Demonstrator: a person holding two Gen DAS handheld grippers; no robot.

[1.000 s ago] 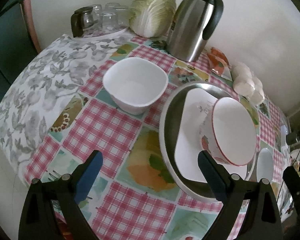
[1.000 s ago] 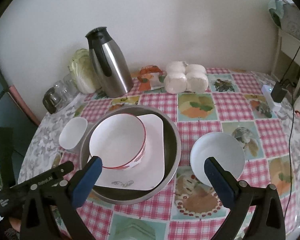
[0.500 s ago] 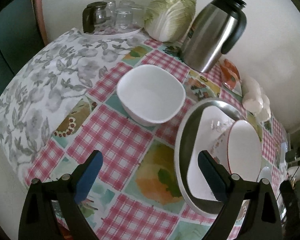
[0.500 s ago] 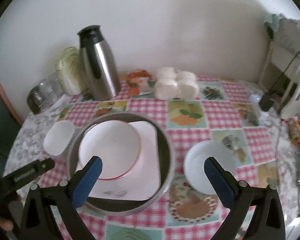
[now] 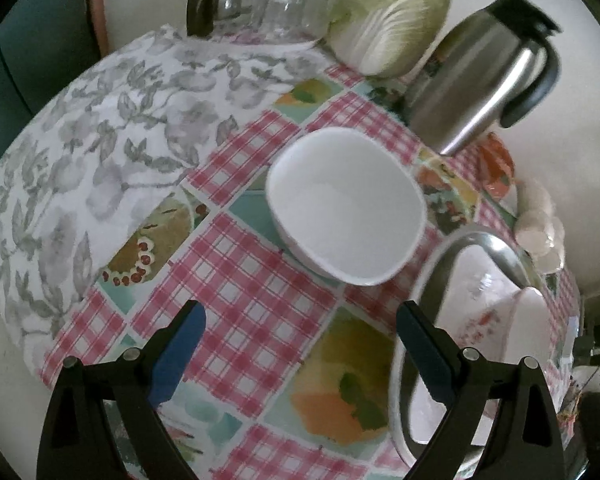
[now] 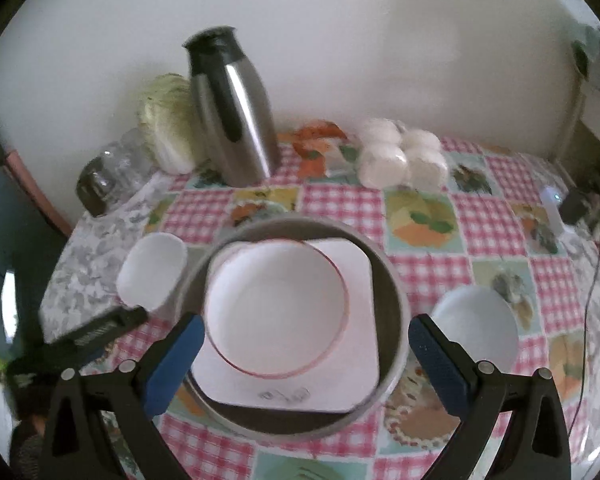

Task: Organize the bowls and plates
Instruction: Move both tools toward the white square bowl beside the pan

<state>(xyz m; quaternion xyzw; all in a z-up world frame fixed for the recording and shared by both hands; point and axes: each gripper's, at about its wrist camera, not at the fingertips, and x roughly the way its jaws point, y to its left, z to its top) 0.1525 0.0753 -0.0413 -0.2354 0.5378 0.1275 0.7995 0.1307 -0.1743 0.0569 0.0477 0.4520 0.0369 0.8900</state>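
Observation:
A square white bowl [image 5: 346, 204] stands on the checked tablecloth, ahead of my open, empty left gripper [image 5: 300, 344]; it also shows in the right wrist view [image 6: 152, 272]. A metal basin [image 6: 392, 292] holds a square white plate [image 6: 360, 276] with a red-rimmed bowl [image 6: 276, 304] on it. The basin rim [image 5: 496, 240] shows at the right of the left wrist view. A round white bowl [image 6: 476, 326] sits right of the basin. My right gripper [image 6: 304, 348] is open and empty above the basin's near side.
A steel thermos [image 6: 236, 108], a cabbage [image 6: 168, 120], glass cups [image 5: 276, 4] and wrapped white rolls [image 6: 400, 156] stand along the wall. A charger and cable [image 6: 580, 204] lie at the far right. The table's left edge [image 5: 4, 240] drops off near my left gripper.
My left gripper has moved left and closer, bringing the square white bowl to the centre of its view. The right gripper has shifted closer to the basin. Both stay open.

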